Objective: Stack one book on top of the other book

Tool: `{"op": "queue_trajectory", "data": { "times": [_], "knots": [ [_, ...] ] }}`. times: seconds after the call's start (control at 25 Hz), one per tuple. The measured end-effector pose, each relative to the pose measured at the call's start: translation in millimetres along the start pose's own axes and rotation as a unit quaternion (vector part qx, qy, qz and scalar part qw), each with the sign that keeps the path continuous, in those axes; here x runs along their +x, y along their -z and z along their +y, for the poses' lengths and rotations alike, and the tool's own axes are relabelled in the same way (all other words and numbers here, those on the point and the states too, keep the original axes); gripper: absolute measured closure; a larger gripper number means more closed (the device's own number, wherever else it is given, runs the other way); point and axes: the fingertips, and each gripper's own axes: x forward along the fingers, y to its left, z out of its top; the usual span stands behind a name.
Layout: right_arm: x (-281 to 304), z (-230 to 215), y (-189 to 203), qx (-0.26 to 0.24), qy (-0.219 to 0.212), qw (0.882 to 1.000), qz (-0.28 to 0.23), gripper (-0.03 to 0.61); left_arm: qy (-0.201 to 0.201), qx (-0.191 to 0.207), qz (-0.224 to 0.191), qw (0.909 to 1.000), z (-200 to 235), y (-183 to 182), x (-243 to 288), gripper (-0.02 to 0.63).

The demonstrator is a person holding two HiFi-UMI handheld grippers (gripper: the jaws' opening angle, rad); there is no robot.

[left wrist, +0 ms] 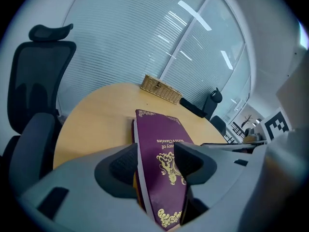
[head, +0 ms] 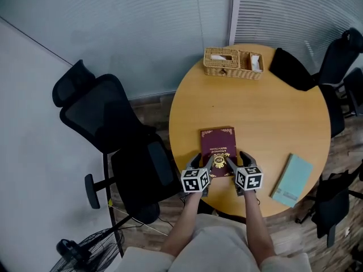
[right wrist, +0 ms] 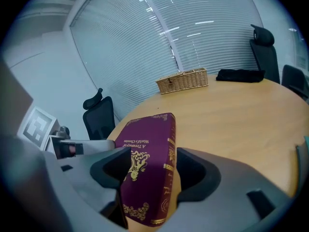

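Tabletop (head: 266, 123), round and wooden, seen from above. Maroon book (head: 218, 146) with gilt ornament on its cover sits close to the tabletop's near edge. Left gripper (head: 204, 164) takes the book's near left corner, on the page-edge side. Its fingers (left wrist: 120, 166) are closed on the book, one against the cover and one against the underside. Right gripper (head: 238, 162) takes the near right corner, on the spine side, and its fingers (right wrist: 195, 170) clamp the book in the same way. Whether the book's near end is raised off the tabletop cannot be told. Teal book (head: 291, 180) lies flat to the right, at the tabletop's rim, well apart from the maroon book. Basket (head: 233, 63) of wicker stands at the far edge. Chair (head: 113, 123), black, stands off the tabletop to the left.
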Motion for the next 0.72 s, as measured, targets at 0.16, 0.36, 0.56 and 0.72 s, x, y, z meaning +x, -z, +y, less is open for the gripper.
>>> {"op": "queue_trajectory", "data": {
  "times": [0.16, 0.36, 0.56, 0.72],
  "knots": [
    [15.9, -5.5, 12.2, 0.019, 0.001, 0.999, 0.034, 0.285, 0.005, -0.024, 0.042, 0.9988, 1.2, 13.7, 13.8, 0.365],
    [17.1, -1.7, 19.1, 0.045, 0.003, 0.999, 0.025, 0.301, 0.011, -0.033, 0.05, 0.9981, 1.8, 18.5, 16.9, 0.367],
    [19.3, -5.4, 21.1, 0.087, -0.009, 0.996, 0.023, 0.291, 0.013, -0.044, 0.044, 0.998, 2.9, 17.6, 18.7, 0.367],
    [19.1, -5.9, 23.8, 0.117, -0.013, 0.993, 0.014, 0.288, 0.016, -0.048, 0.042, 0.9978, 3.7, 18.8, 18.9, 0.367]
  ]
}}
